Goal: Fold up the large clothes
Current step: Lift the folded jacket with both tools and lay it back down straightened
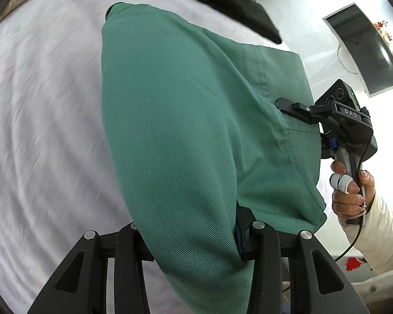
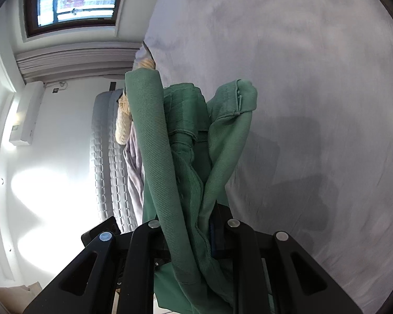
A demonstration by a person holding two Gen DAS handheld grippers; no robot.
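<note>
A large green garment [image 1: 186, 110] hangs stretched above the white bed sheet [image 1: 39, 104]. My left gripper [image 1: 196, 246] is shut on one edge of it, with the cloth draped over its fingers. My right gripper [image 1: 288, 107] shows at the right of the left wrist view, shut on the garment's far edge near a seam. In the right wrist view the green garment [image 2: 186, 157] bunches in thick folds between the fingers of the right gripper [image 2: 196, 235], which is shut on it. The fingertips are hidden by cloth in both wrist views.
A black garment [image 1: 230, 2] lies at the far side of the bed. A monitor [image 1: 366, 49] stands on a white surface at right. The right wrist view shows a quilted grey headboard [image 2: 104, 157], a tan plush item [image 2: 123, 120], a window [image 2: 73, 2] and a wall unit [image 2: 26, 112].
</note>
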